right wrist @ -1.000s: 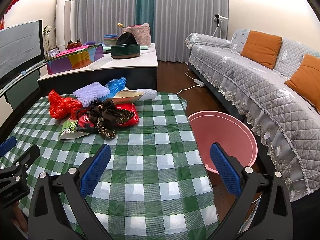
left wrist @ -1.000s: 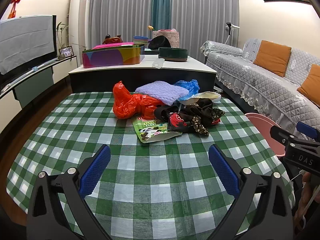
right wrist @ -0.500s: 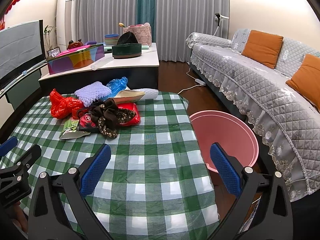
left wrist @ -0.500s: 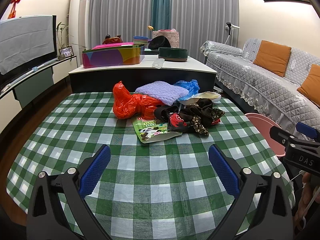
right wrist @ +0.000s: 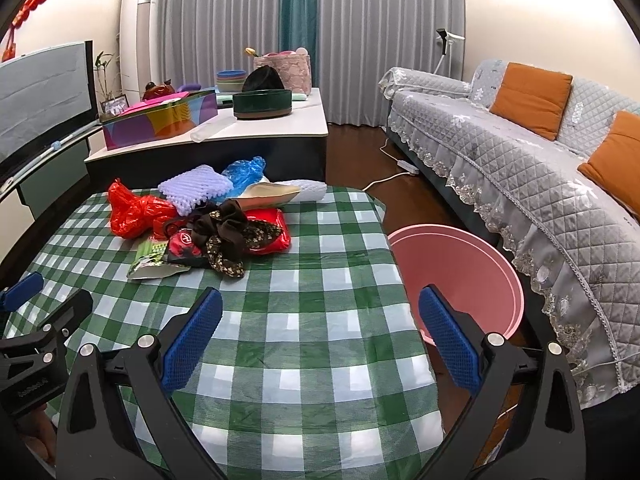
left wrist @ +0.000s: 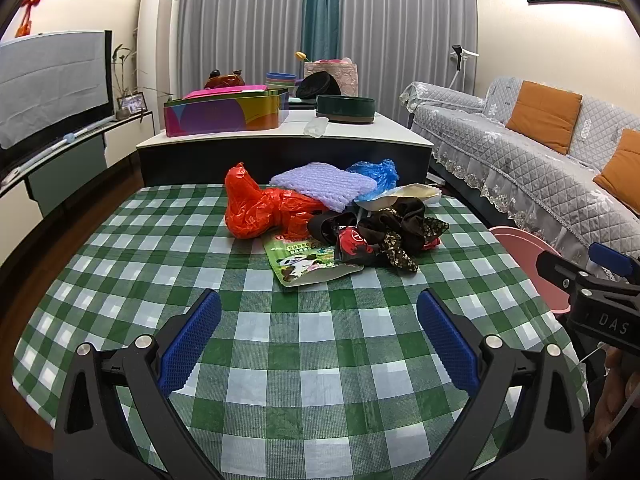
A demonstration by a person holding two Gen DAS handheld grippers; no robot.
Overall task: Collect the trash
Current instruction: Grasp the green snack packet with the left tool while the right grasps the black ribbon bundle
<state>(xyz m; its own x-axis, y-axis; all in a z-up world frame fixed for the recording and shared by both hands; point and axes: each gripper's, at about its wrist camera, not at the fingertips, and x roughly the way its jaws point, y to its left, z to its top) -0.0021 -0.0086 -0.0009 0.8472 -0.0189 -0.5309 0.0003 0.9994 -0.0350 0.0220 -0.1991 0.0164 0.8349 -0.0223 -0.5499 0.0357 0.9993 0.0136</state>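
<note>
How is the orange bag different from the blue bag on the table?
The orange bag is bigger and sticks up in a puffy hump at the left of the pile; the blue bag is smaller and sits at the back, partly hidden behind the purple cloth. Both are crinkly, shiny plastic, lying untouched on the checked table.

Bare checked counter (left wrist: 312, 344) lies between both grippers and the trash heap (left wrist: 340, 216) at its far end. Around the heap, cloth is bare on the left and along the right edge. A pink bin (right wrist: 460, 276) stands off the counter's right side, the sofa (right wrist: 540, 168) close behind it.
</note>
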